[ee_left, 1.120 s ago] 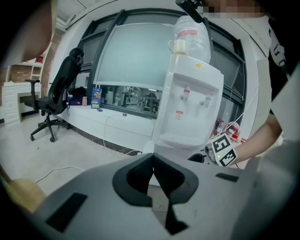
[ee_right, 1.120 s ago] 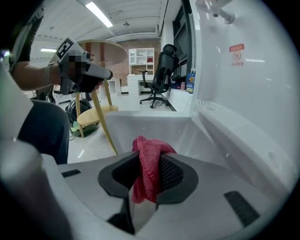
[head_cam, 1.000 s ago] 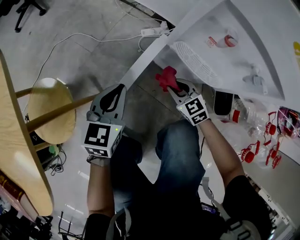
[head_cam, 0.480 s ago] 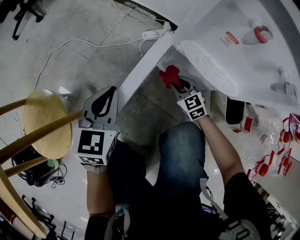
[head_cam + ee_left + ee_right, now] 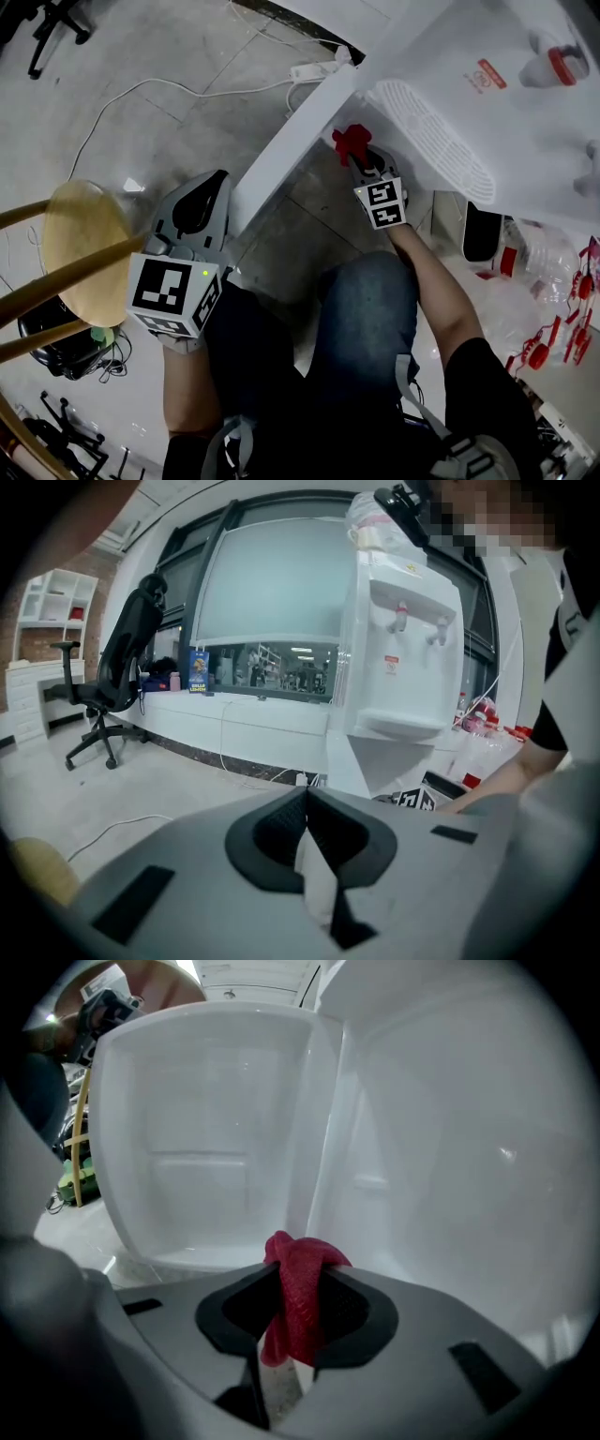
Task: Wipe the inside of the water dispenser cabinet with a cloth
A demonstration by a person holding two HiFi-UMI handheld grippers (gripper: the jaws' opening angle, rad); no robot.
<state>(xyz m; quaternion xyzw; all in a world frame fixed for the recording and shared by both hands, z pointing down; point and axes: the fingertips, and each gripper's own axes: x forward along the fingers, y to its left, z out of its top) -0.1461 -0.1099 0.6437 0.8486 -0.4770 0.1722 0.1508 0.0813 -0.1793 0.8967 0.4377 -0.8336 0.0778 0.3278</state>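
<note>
The red cloth is a soft, matt fabric with a fine nubbly weave. The white water dispenser cabinet is smooth, glossy plastic. The left gripper and right gripper have grey matt plastic shells with black, finely ribbed pads. The round stool seat looks like pale, smooth wood. The blue trousers look like denim.

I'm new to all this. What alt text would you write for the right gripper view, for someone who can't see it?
The right tool has its two dark jaws closed on a bunched red cloth, seen close up. Beyond it are the smooth white surfaces of the water dispenser cabinet, with a recessed door panel to the left.
</note>
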